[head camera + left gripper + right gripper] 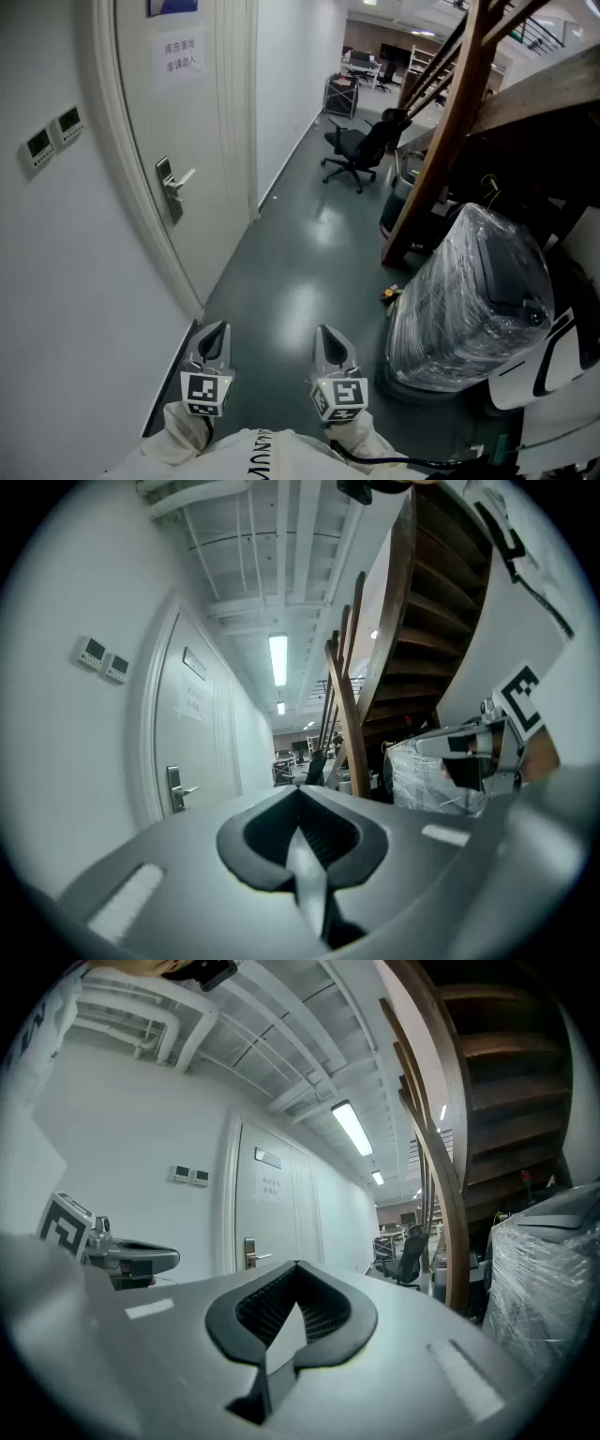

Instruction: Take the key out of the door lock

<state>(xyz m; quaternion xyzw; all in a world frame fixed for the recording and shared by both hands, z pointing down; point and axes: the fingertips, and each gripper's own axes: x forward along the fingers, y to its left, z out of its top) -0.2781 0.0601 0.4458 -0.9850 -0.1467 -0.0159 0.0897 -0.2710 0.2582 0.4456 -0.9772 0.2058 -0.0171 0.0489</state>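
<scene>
Holding left gripper (215, 336) and right gripper (330, 339) pressed together, empty, well short of the door lock (169, 190). Can't make out the key there. Probably light, stiff, slick metal; best to pinch the flat head and pull straight.

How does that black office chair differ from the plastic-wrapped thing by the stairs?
The office chair is bare and black; the plastic-wrapped object is shrouded in clear film. The office chair stands farther off, in the open; the plastic-wrapped object sits nearby, beside the wooden staircase. Both rest on the dark floor.
</scene>
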